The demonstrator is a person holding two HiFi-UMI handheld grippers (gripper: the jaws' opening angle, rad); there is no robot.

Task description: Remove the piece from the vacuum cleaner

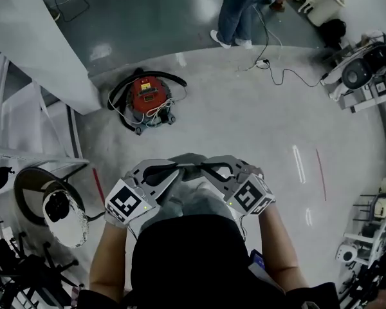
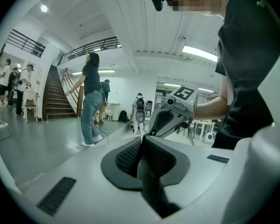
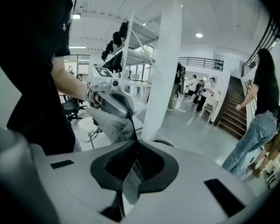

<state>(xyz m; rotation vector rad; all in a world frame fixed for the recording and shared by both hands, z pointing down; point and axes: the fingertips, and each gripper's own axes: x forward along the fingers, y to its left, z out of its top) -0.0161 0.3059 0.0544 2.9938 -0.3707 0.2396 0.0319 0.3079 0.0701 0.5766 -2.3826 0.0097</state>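
Note:
The red vacuum cleaner (image 1: 148,97) with a black hose coiled round it stands on the floor well ahead, apart from both grippers. Both grippers are held close to the person's chest, tips facing each other. A crumpled clear plastic bag (image 1: 194,201) hangs between and below them. My left gripper (image 1: 177,168) (image 2: 142,146) is shut on a thin grey fold of it. My right gripper (image 1: 203,167) (image 3: 134,154) is shut on the plastic film (image 3: 113,124), which stretches up to the left gripper's jaws in the right gripper view.
A person in jeans (image 1: 244,11) stands at the far side near a floor cable (image 1: 276,71). A white pillar (image 1: 42,40) rises at the left. A round stool (image 1: 51,205) with a headset on it is at the near left; equipment racks (image 1: 367,76) line the right.

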